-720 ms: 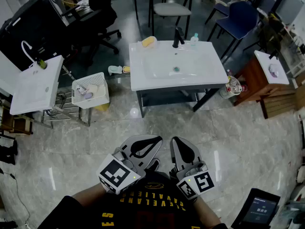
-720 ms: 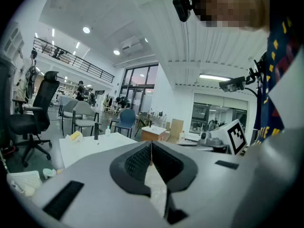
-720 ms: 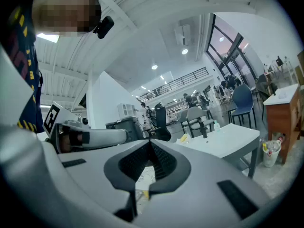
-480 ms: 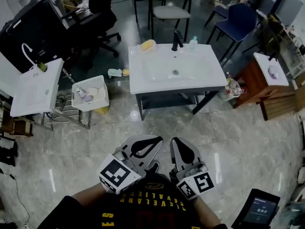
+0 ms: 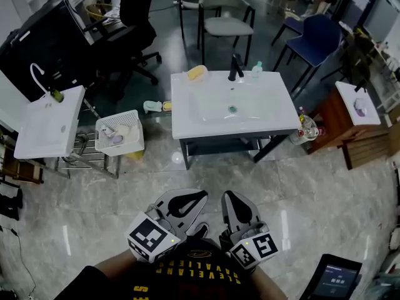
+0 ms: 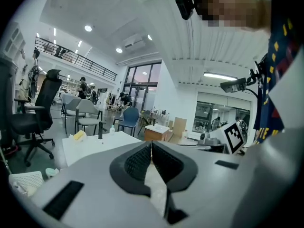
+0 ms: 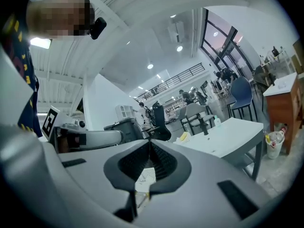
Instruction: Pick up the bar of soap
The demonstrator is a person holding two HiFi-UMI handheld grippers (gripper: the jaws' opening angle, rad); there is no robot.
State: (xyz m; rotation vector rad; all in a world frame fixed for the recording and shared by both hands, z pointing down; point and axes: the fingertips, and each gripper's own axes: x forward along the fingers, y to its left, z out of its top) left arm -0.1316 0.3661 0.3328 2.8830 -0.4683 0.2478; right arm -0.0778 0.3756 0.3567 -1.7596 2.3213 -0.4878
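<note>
A yellow bar of soap point(image 5: 196, 72) lies on the back left corner of the white sink unit point(image 5: 181, 114), far from both grippers. The soap point(image 6: 79, 136) shows small in the left gripper view, and the soap point(image 7: 184, 137) again in the right gripper view. My left gripper point(image 5: 201, 193) and right gripper point(image 5: 226, 194) are held close to my body at the bottom of the head view, side by side, pointing toward the sink. Both have their jaws shut with nothing between them.
A black faucet point(image 5: 235, 67) and a small bottle point(image 5: 255, 67) stand at the sink's back edge. A white basket point(image 5: 119, 132) sits on the floor to the left, beside a second white basin point(image 5: 47, 120). Chairs point(image 5: 228, 19) stand behind; a wooden stand point(image 5: 350, 114) is at right.
The head view has tilted slightly, so the sink sits a little lower in frame. Both grippers stay shut and close to my body.
</note>
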